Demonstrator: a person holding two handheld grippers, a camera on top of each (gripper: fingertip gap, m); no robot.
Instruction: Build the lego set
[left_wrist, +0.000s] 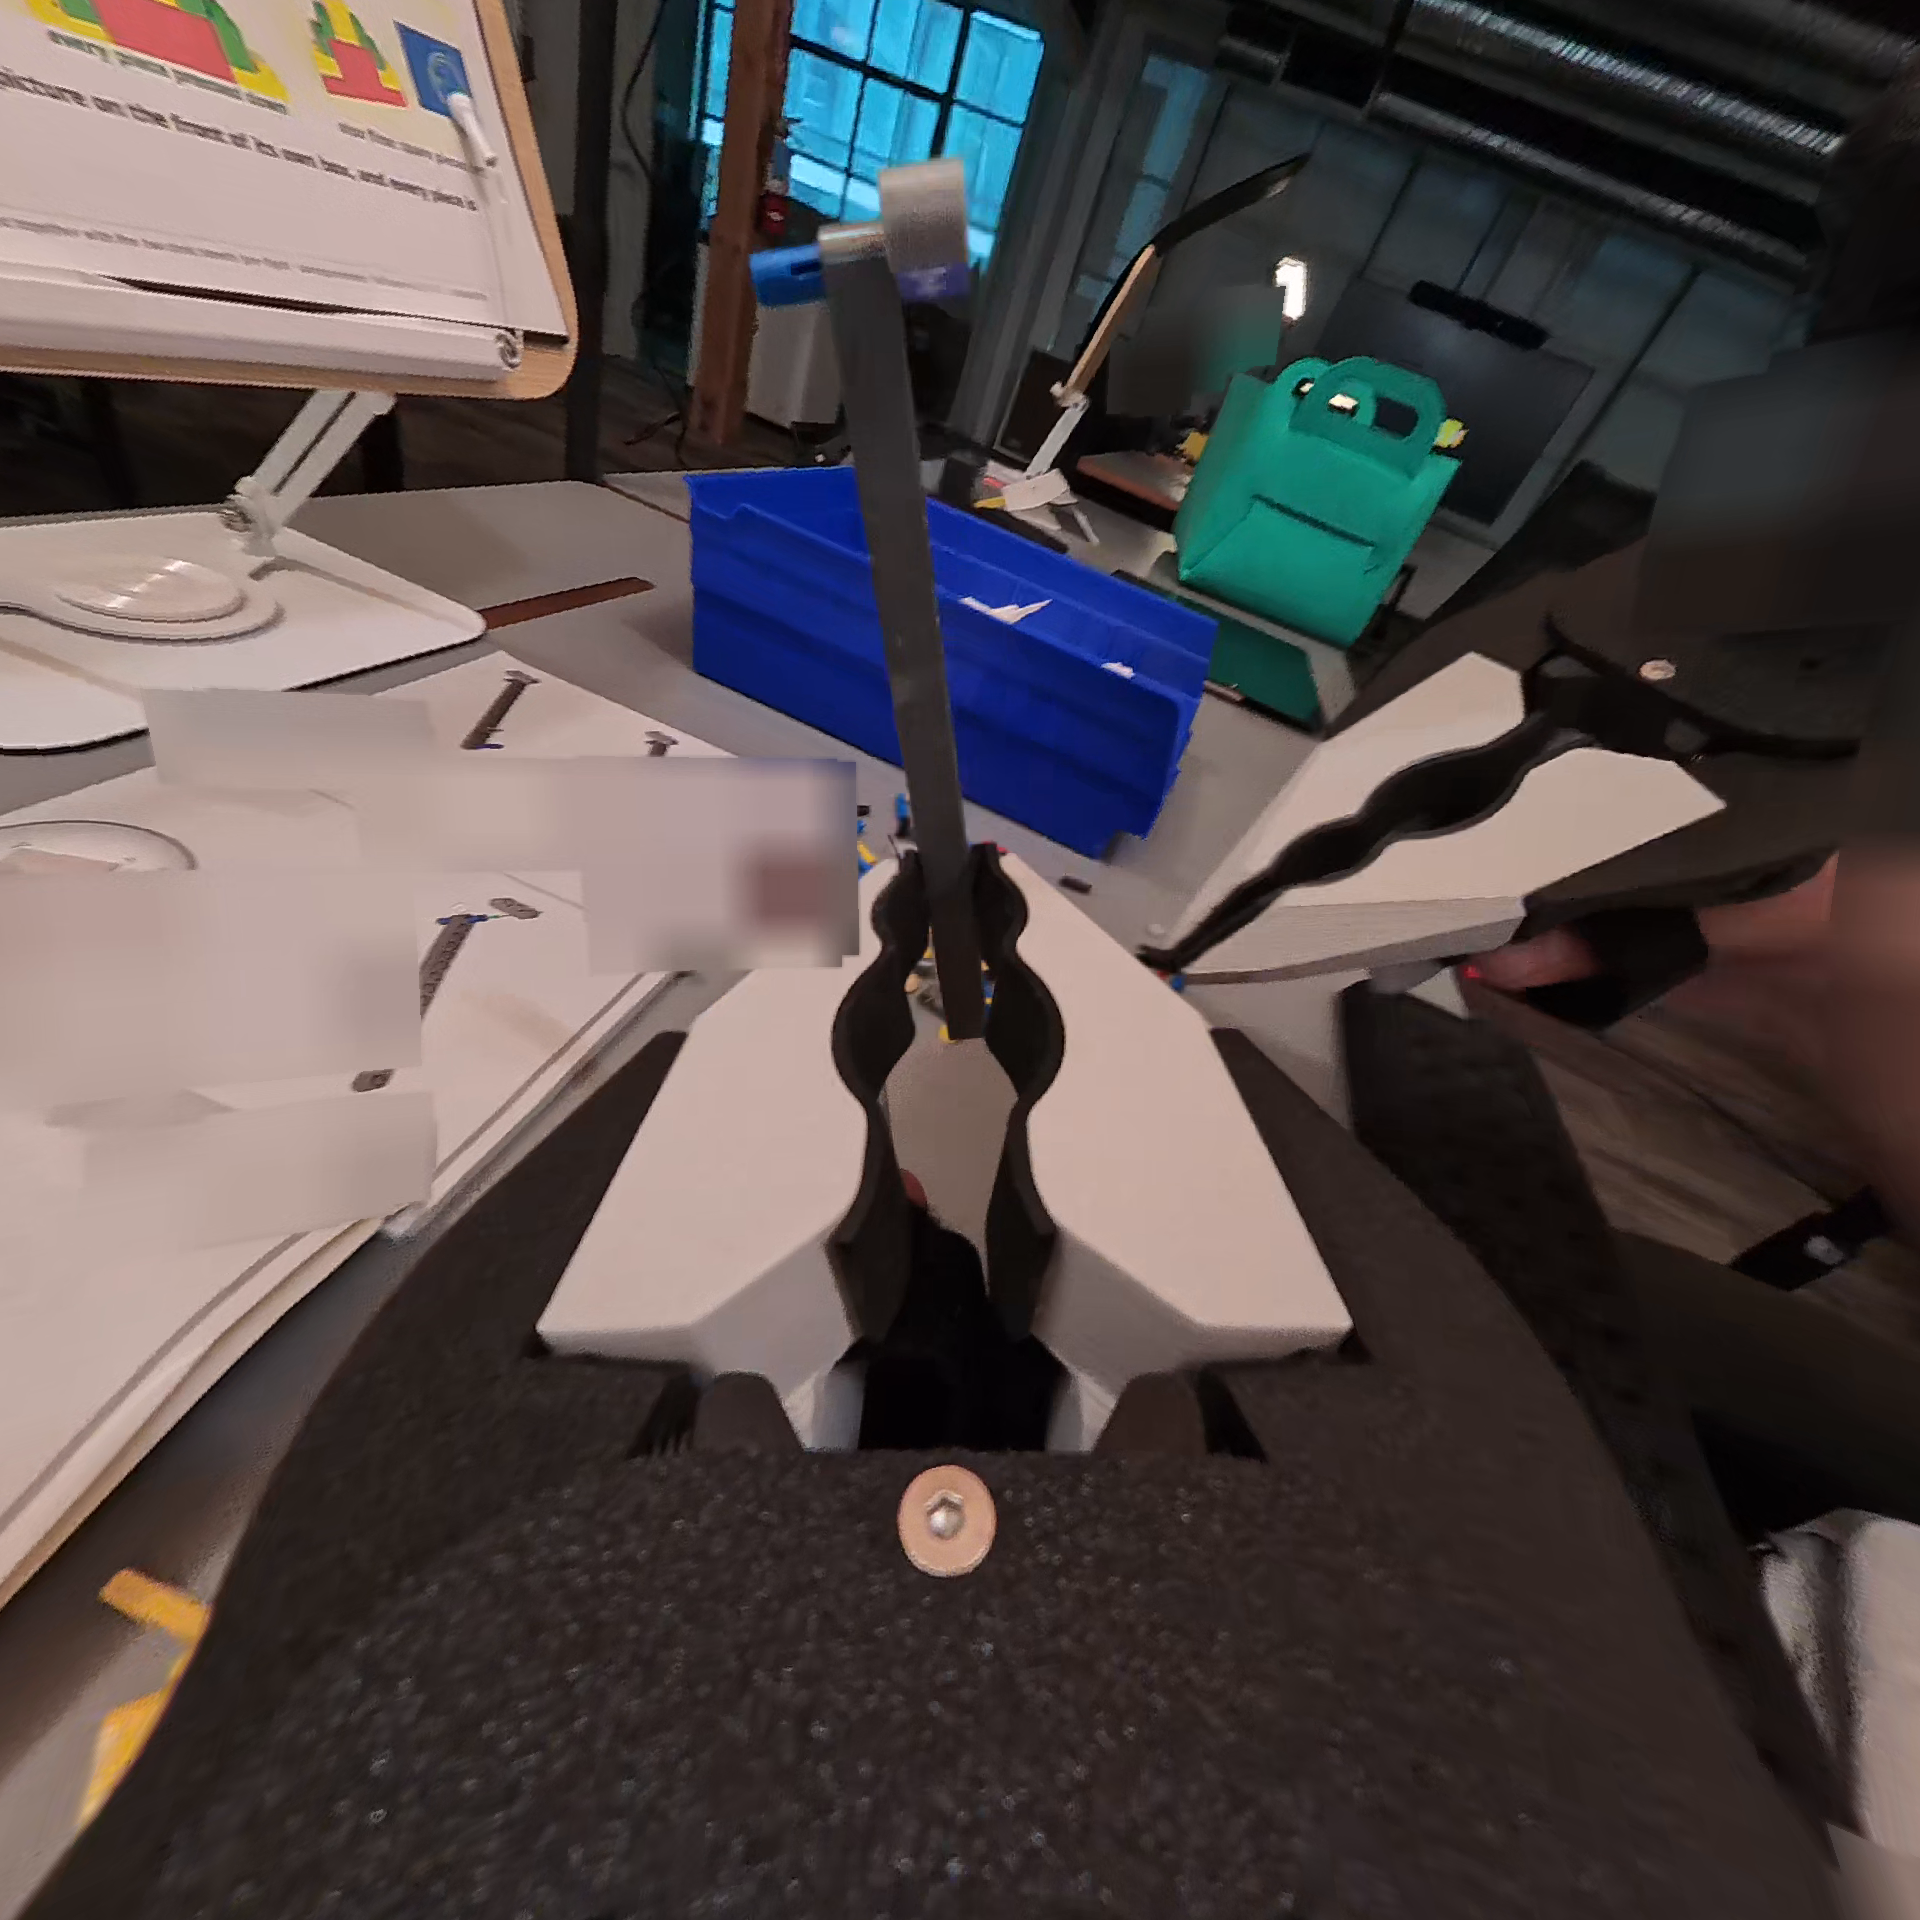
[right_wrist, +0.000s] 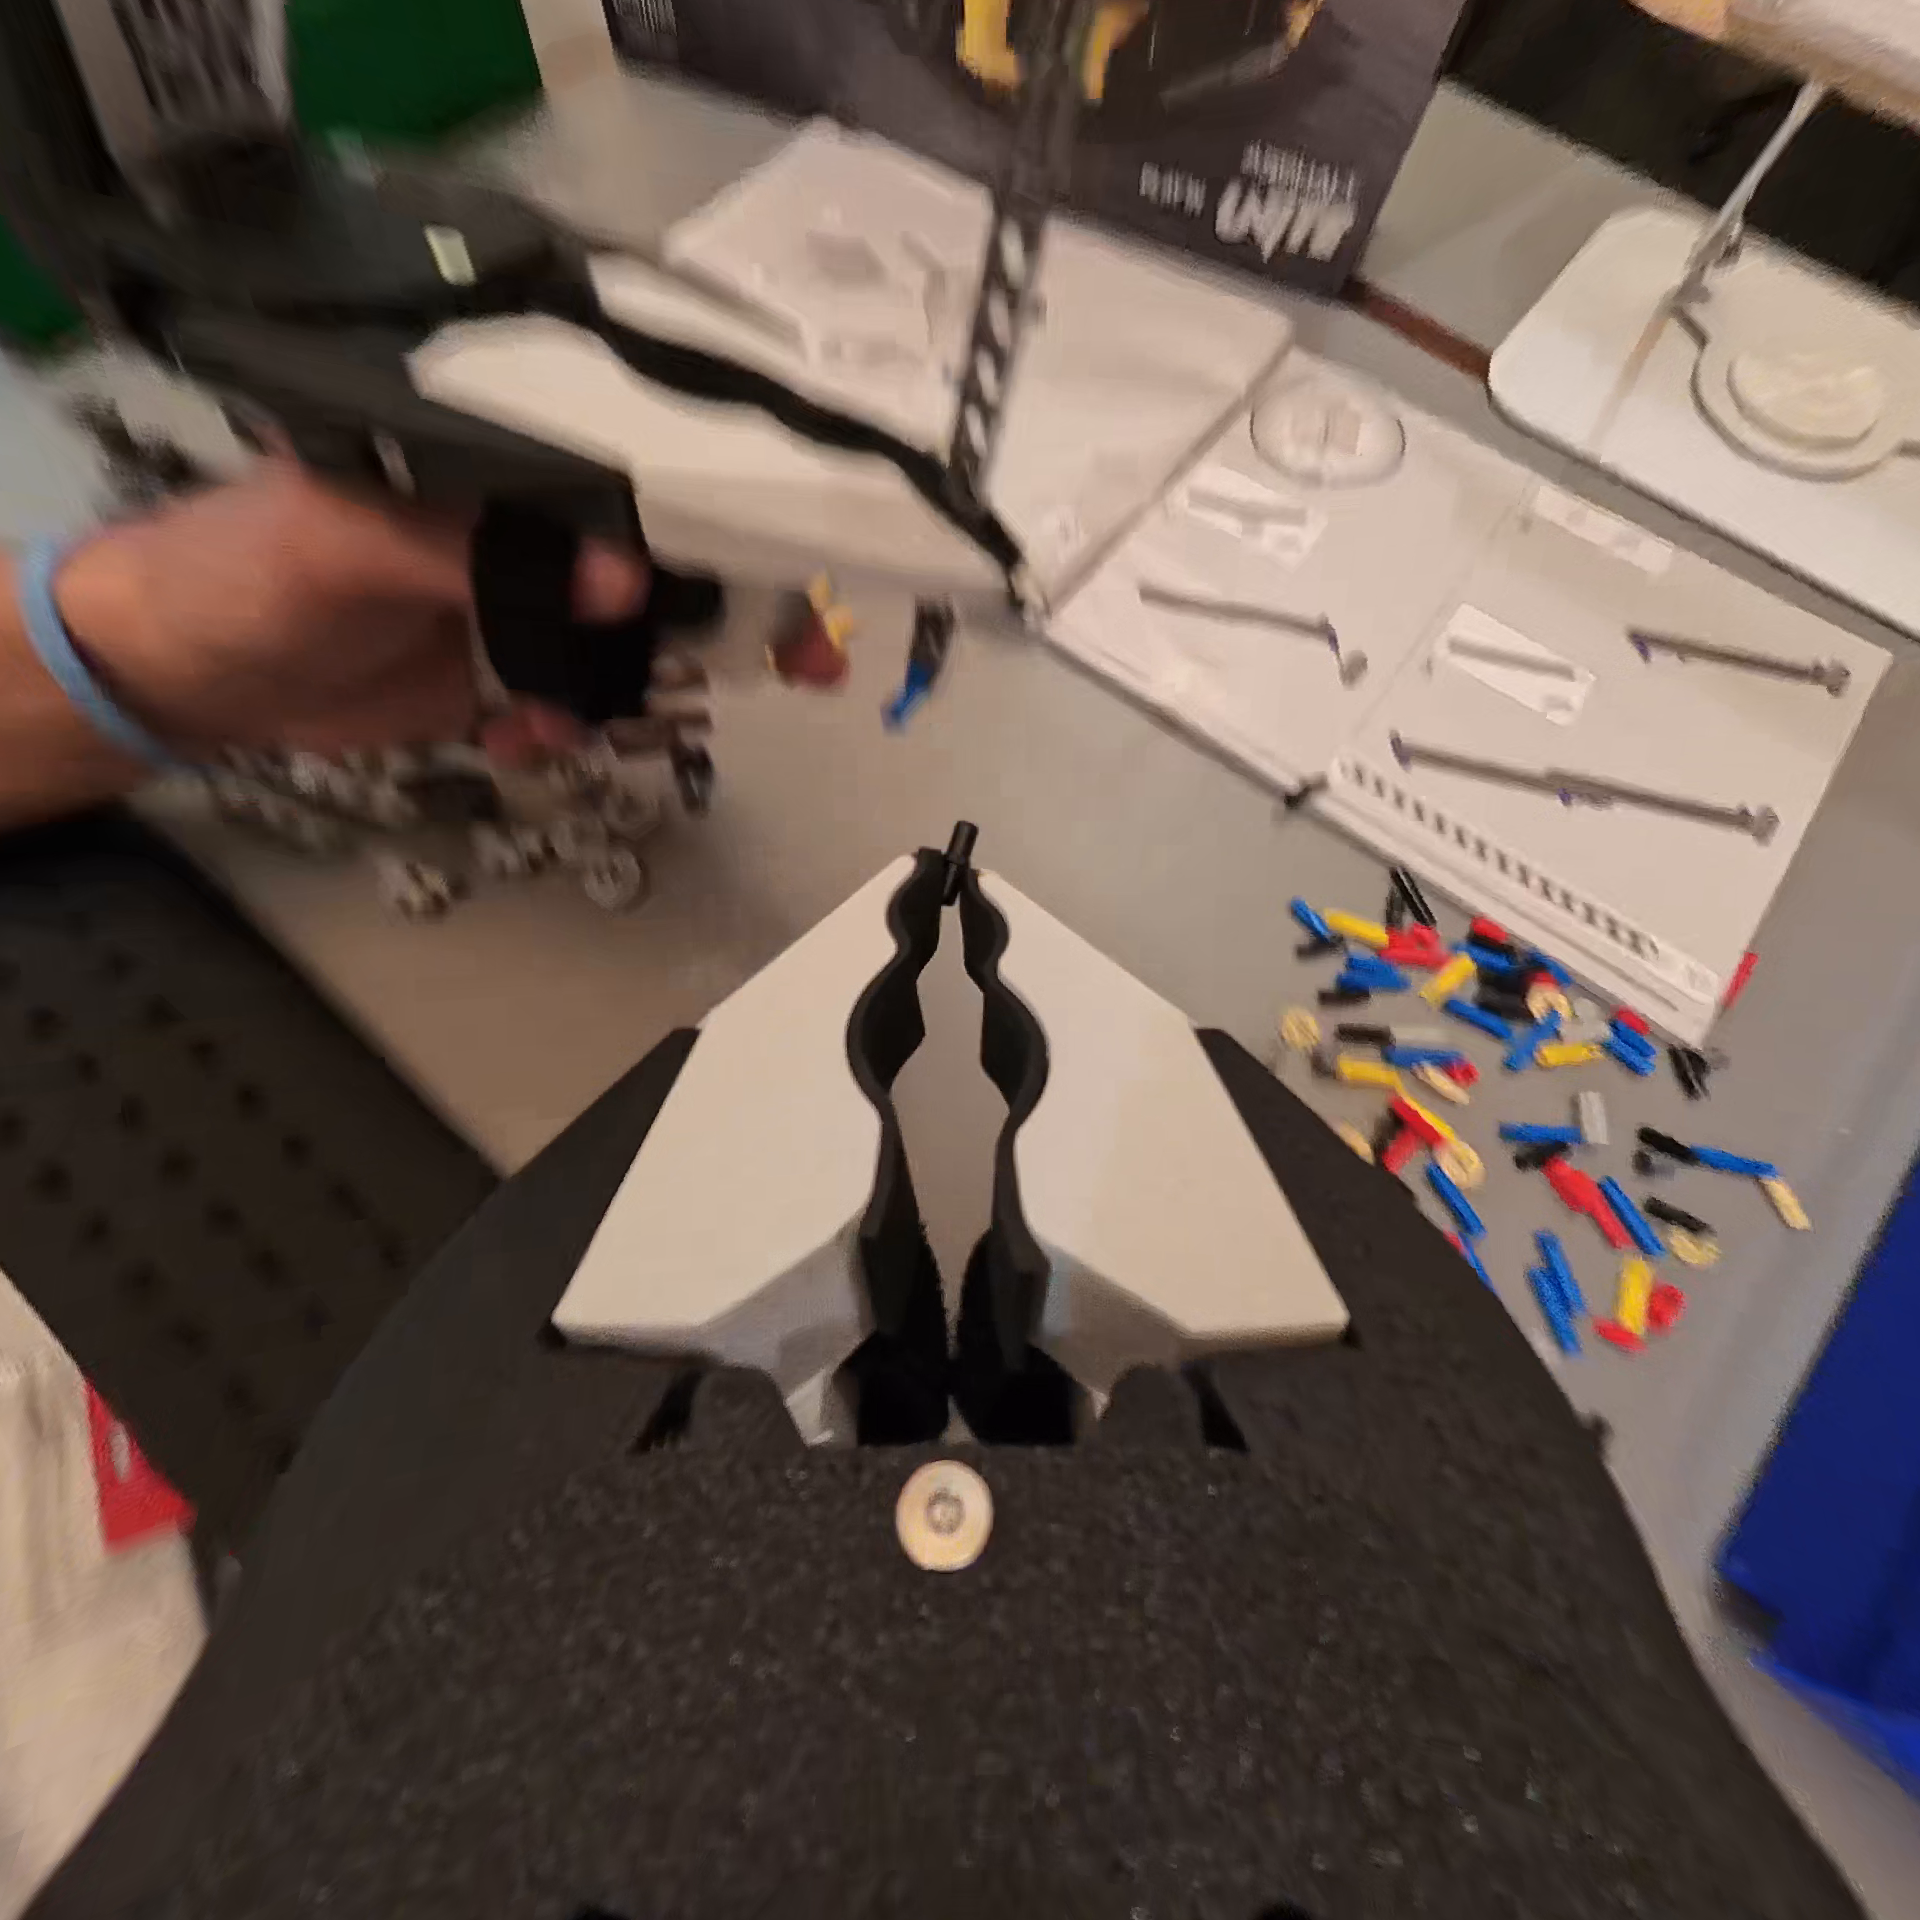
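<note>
The left tool (left_wrist: 943, 883), with pale wedge-shaped fingers lined in wavy black rubber, is clamped on a long, flat dark grey beam (left_wrist: 902, 582) that rises nearly upright from its tips, tilted slightly left; a blue piece (left_wrist: 784, 275) and a grey piece sit at the beam's top end. The right tool (right_wrist: 951, 883) has the same build, with a rough black foam-textured body, and its tips pinch a small black pin (right_wrist: 954, 847) that pokes out past them. The worktop (right_wrist: 1091, 862) is smooth and pale grey. Just to the right of the right tool on it lies a loose scatter of small pins (right_wrist: 1507, 1091) in blue, red, yellow, black and tan. Beyond that scatter an open instruction booklet (right_wrist: 1538, 665) lies flat, showing drawings of long beams. Left of the right tool, blurred, a hand (right_wrist: 291, 613) grips the left tool's black handle above a heap of grey parts (right_wrist: 499, 821). Behind the left tool stands a glossy blue plastic bin (left_wrist: 1039, 665), and farther back a green felt bag (left_wrist: 1320, 499) in a dim room with large paned windows (left_wrist: 894, 94).
</note>
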